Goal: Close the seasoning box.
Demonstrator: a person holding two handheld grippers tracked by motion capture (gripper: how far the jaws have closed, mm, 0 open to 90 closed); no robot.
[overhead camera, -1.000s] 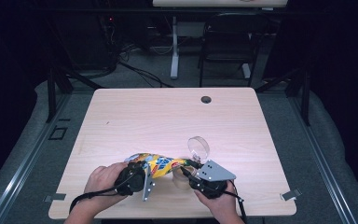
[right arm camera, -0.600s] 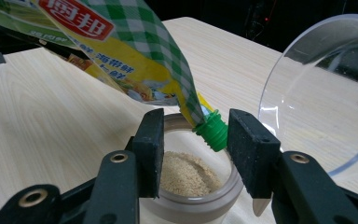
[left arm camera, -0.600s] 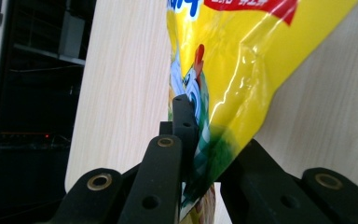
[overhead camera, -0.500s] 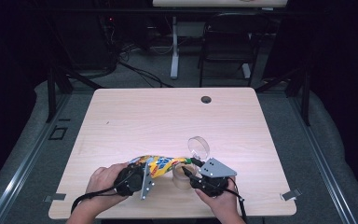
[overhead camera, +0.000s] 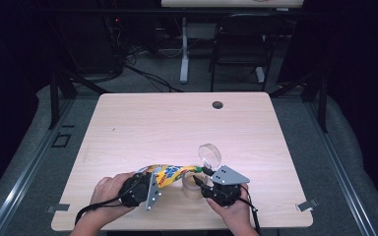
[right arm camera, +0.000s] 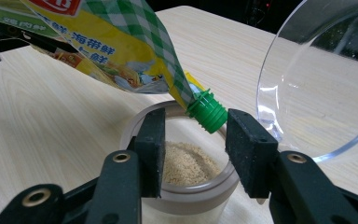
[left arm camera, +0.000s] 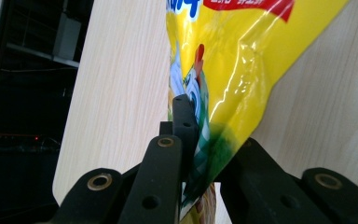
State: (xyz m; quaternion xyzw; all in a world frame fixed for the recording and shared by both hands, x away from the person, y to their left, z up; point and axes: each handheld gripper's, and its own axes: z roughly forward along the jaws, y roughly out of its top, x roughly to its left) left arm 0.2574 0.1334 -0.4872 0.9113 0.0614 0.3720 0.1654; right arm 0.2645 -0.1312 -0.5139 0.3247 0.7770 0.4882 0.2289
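A yellow printed pouch [overhead camera: 170, 172] hangs tilted over a small clear jar [overhead camera: 192, 186] near the table's front edge. My left gripper [overhead camera: 162, 179] is shut on the pouch's [left arm camera: 223, 60] bottom end, its own jaw tips [left arm camera: 200, 140] pinching the foil. The pouch [right arm camera: 112, 42] ends in a green spout cap [right arm camera: 207, 112] just above the jar's rim [right arm camera: 186, 191]. Pale granules [right arm camera: 184, 163] lie inside. My right gripper [right arm camera: 196, 135] has the cap between its pads, which have just been closing. A gap remains on the left side, so it stands open [overhead camera: 198, 181].
The jar's clear round lid [right arm camera: 307, 70] stands tipped up right beside the right gripper, also seen as a clear disc [overhead camera: 209, 153]. A dark grommet [overhead camera: 218, 104] sits at the table's far edge. The light wooden table [overhead camera: 177, 128] stretches beyond the hands.
The right gripper has edged slightly toward the jar and the pouch's spout. The left hand and the pouch have kept their place.
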